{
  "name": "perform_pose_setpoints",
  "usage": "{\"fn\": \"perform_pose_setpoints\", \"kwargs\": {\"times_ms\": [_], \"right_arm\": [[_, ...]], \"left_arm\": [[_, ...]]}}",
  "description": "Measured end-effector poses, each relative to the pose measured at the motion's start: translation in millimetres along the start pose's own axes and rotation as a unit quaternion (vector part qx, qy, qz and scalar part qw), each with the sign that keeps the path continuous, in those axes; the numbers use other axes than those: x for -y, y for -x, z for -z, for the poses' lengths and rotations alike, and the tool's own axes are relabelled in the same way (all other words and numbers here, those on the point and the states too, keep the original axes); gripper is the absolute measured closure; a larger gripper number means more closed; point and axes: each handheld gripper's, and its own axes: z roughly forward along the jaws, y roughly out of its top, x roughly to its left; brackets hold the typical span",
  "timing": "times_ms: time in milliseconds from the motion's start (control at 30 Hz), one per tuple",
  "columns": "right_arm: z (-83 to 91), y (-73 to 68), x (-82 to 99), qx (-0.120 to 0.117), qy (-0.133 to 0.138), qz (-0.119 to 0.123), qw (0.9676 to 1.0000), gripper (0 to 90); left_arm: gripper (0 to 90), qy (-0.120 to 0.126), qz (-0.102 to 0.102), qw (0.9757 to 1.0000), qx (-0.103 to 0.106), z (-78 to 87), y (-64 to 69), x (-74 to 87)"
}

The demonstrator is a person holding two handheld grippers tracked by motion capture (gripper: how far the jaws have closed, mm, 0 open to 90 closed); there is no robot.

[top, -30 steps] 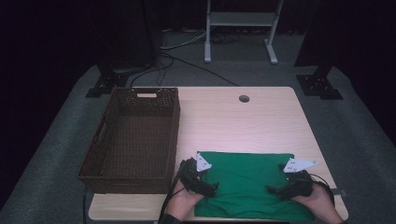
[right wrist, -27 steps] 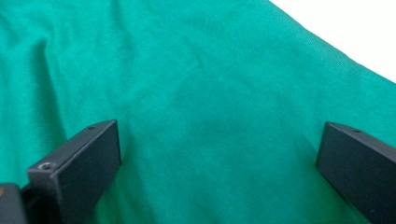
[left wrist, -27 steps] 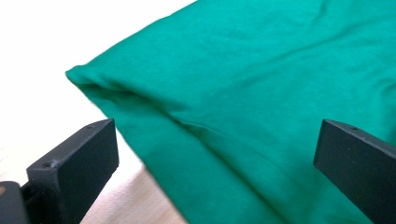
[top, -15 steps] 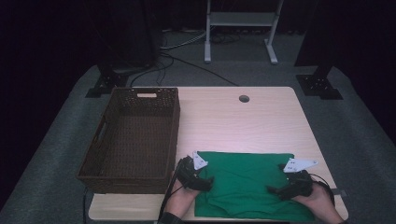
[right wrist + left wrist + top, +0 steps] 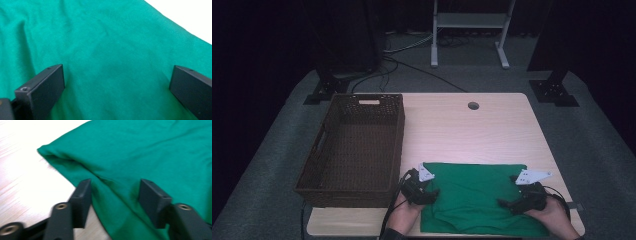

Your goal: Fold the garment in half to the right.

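A green cloth [image 5: 477,197] lies flat on the near half of the wooden table [image 5: 462,130]. My left gripper [image 5: 431,193] rests at the cloth's left edge. In the left gripper view its jaws [image 5: 115,187] have just been closing and straddle a low ridge of cloth [image 5: 150,150] by that edge, with a gap still between the pads. My right gripper [image 5: 504,204] sits on the cloth's right part. In the right gripper view its jaws [image 5: 117,72] stand wide apart over smooth green fabric [image 5: 100,37].
A dark wicker basket [image 5: 399,135] stands along the table's left side, close beside my left hand. A round cable hole [image 5: 473,105] marks the far middle of the table. Stand legs and cables lie on the floor beyond.
The left gripper's jaws look narrower at the cloth's left edge than a second ago. Both hands and the cloth stay where they were.
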Motion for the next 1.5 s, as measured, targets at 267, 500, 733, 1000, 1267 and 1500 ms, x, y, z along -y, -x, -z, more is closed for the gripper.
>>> {"fn": "perform_pose_setpoints", "kwargs": {"times_ms": [267, 500, 733, 1000, 1267, 1500], "right_arm": [[-0.3, 0.1, -0.3, 0.0, 0.0, 0.0, 1.0, 0.0], [-0.6, 1.1, -2.5, -0.003, -0.008, 0.005, 1.0, 0.0], [22.2, 12.3, 4.8, -0.006, -0.018, -0.005, 0.9998, 5.3], [27.0, 17.9, 20.0, -0.014, -0.027, 0.001, 0.9995, 0.1], [19.5, 20.2, 19.0, -0.024, -0.001, 0.012, 0.9996, 0.0], [10.1, 23.7, 9.8, -0.033, -0.002, 0.021, 0.9992, 0.0]], "left_arm": [[78.8, -0.003, 0.007, 0.9994, 0.032, -0.9, 5.1, -2.6], [83.3, -0.005, 0.01, 0.9993, 0.034, -1.4, 5.4, -3.6], [83.3, -0.004, 0.009, 0.9994, 0.034, -1.3, 5.4, -3.5], [83.8, -0.005, 0.01, 0.9993, 0.034, -0.8, 5.1, -3.4], [84.9, 0.033, 0.034, 0.9982, 0.037, 11.2, -0.7, -5.6], [84.8, 0.068, 0.045, 0.9955, 0.049, 24.7, -1.6, -11.7]]}}
